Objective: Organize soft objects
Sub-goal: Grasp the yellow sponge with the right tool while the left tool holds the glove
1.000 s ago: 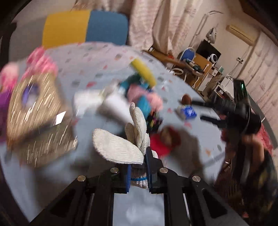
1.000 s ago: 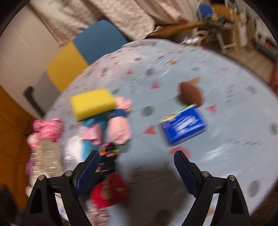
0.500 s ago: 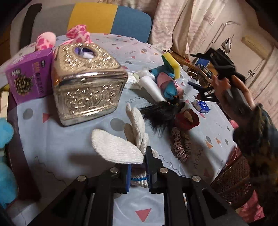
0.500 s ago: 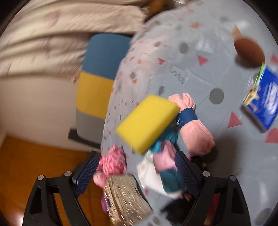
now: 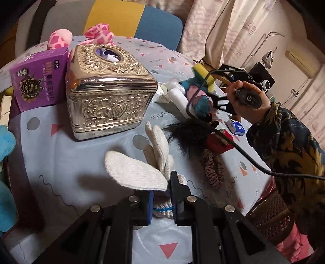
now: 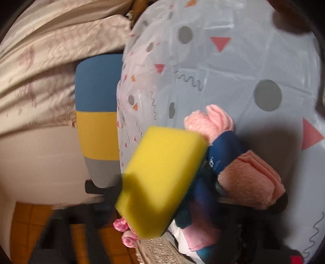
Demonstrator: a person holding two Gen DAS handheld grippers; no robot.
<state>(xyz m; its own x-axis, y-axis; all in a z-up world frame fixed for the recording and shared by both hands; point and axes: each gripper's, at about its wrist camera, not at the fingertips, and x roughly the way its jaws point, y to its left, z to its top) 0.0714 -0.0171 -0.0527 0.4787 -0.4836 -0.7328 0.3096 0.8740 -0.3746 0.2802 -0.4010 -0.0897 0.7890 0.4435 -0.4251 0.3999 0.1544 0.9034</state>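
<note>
- On the purple box (image 5: 39, 78) we read "HE TAO" in a line of small Latin letters beside Chinese writing we cannot make out; a "G" shows on the black handle in the person's right hand (image 5: 246, 100).
- The navy band (image 6: 224, 151) around the rolled pink towel (image 6: 249, 178) carries white lettering, too blurred to read.
- The table (image 5: 67, 160) wears a pale blue cloth printed with grey dots, red triangles and squiggles, under clear plastic; behind it stand a grey, yellow and blue chair (image 5: 130, 19) and pale patterned curtains (image 5: 221, 30).
- Our left gripper (image 5: 161, 201) is clamped shut on the cuff of a white knitted glove (image 5: 142, 170), its fingers fanned out above the cloth.
- Our right gripper (image 5: 218, 95) is closing beside the yellow sponge (image 6: 162, 180) (whether the pads press it we cannot tell).
- Only the left wrist view shows the embossed silver tissue box (image 5: 107, 91), the black fur piece (image 5: 189, 136), a red soft item (image 5: 218, 142), a dusty-pink scrunchie (image 5: 213, 168) and a small blue packet (image 5: 236, 127).
- Only the right wrist view shows the orange floor (image 6: 26, 233).
</note>
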